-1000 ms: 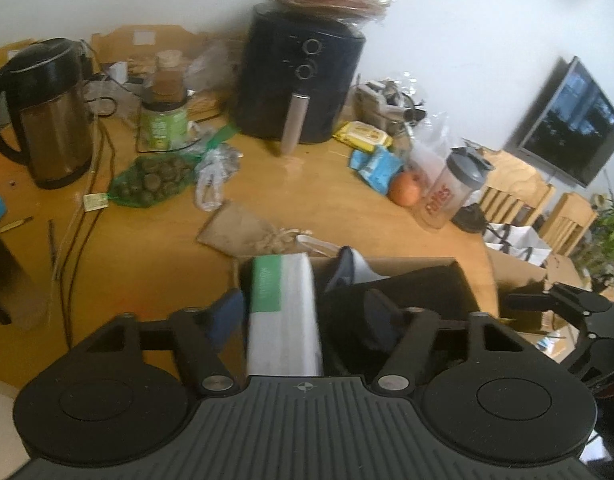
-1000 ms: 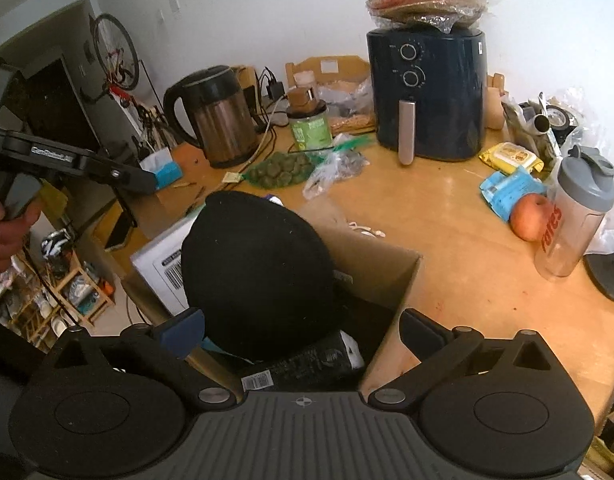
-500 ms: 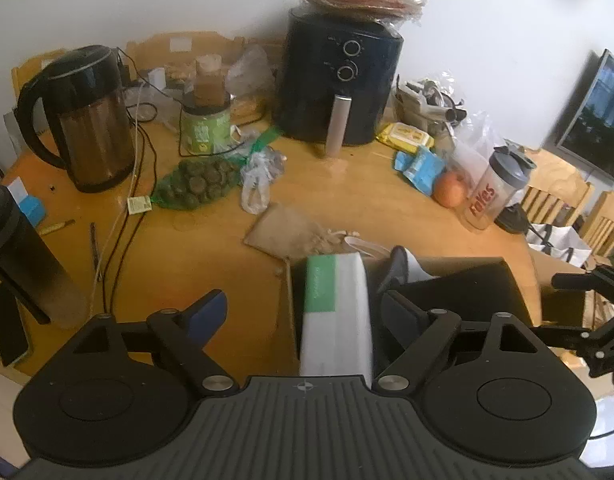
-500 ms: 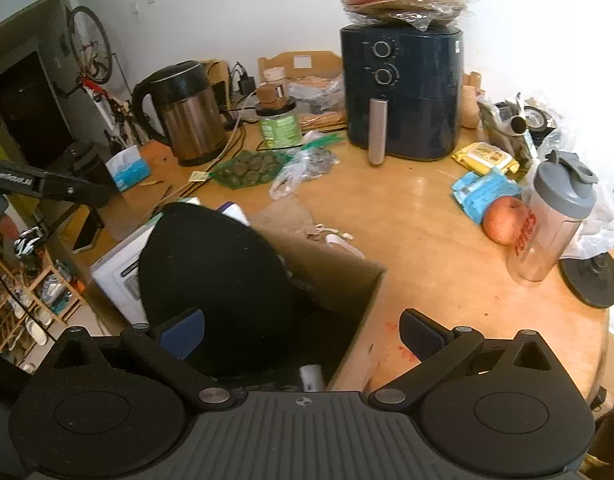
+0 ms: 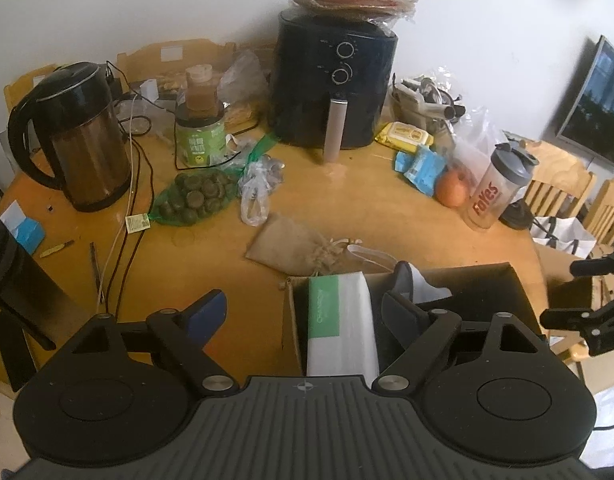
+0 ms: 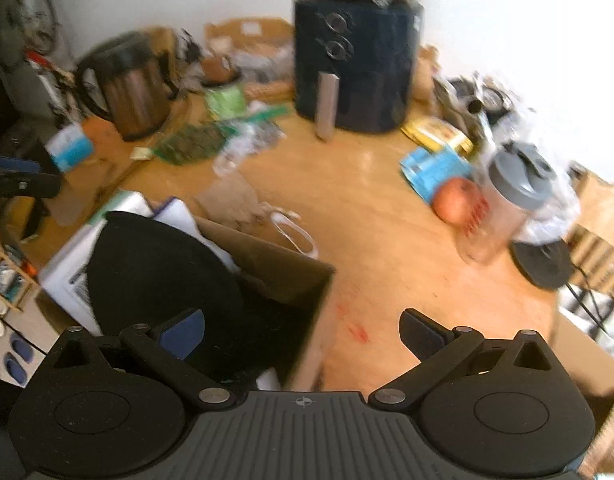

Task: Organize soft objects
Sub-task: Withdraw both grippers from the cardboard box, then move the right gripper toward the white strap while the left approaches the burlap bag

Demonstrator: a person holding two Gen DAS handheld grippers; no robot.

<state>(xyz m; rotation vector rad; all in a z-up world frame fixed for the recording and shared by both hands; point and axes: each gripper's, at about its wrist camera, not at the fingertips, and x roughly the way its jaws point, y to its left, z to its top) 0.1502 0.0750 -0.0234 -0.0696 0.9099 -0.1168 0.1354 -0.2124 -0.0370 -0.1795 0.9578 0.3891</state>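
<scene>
A cardboard box (image 5: 487, 276) sits at the near edge of the wooden table. A white soft pack with a green label (image 5: 339, 328) stands upright at its left end. My left gripper (image 5: 303, 308) is open around that pack, and neither pad presses it. One finger is outside the box and the other inside. In the right wrist view a black round soft thing (image 6: 159, 272) fills the box (image 6: 275, 256). My right gripper (image 6: 303, 328) is open and holds nothing, straddling the box's right wall. A burlap pouch (image 5: 291, 246) lies just beyond the box.
Further back stand a kettle (image 5: 79, 140), a green jar (image 5: 199, 136), a net bag of green lumps (image 5: 191, 196) and a dark air fryer (image 5: 335, 84). On the right are a shaker bottle (image 5: 495, 188), a round fruit (image 5: 451, 192) and blue packets (image 5: 419, 164), with chairs (image 5: 563, 188) behind.
The left gripper's jaws have spread off the white pack, letting it go, and the gripper has drawn back. The right gripper has swung right, so the black thing now lies to its left.
</scene>
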